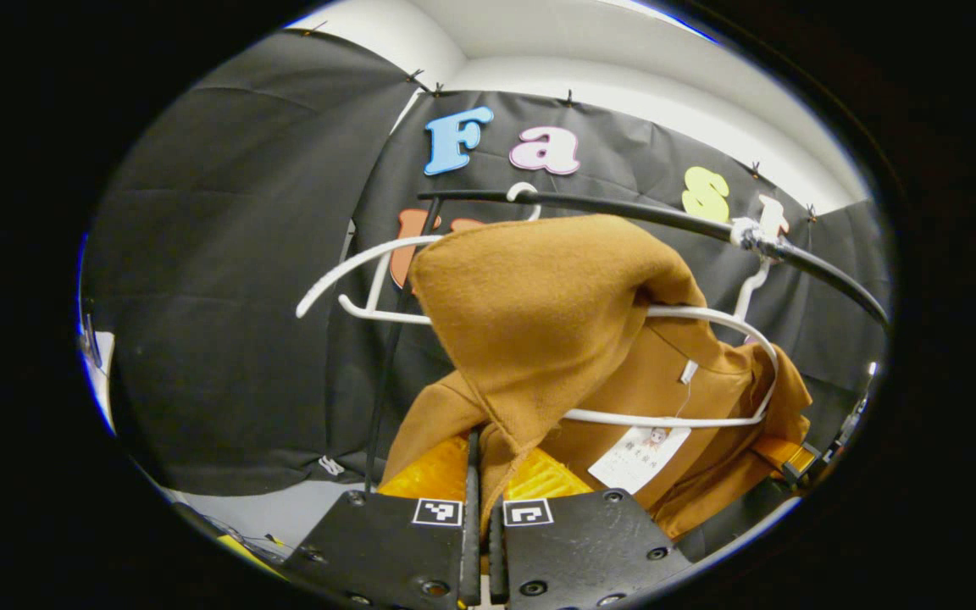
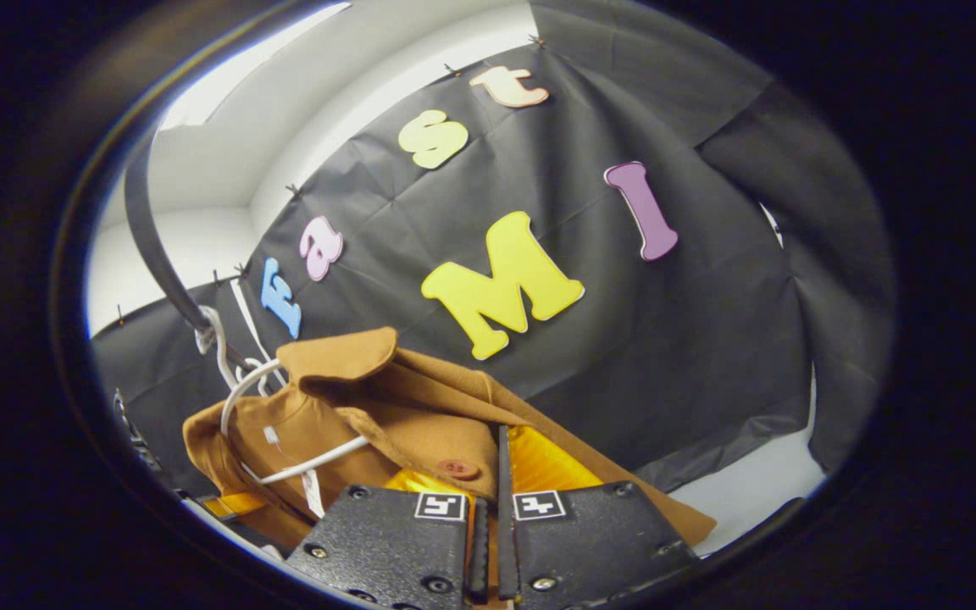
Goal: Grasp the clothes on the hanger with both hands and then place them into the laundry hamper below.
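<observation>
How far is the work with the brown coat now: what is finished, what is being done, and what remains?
Done: the left gripper and right gripper are each shut on the brown coat.
In hand: the coat is bunched up, yet the white hanger still sits inside its collar, hooked on the black rail.
Left: free it and lower it into the hamper.

A staged recording booth: black cloth wall [image 2: 708, 339] pinned against white walls, with a black clothes rail [image 1: 623, 212].

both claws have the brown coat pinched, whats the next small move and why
Probably lift both claws a little, together: the left claw and right claw are each shut on the brown coat, which is partly draped over the white hanger on the rail.
</observation>
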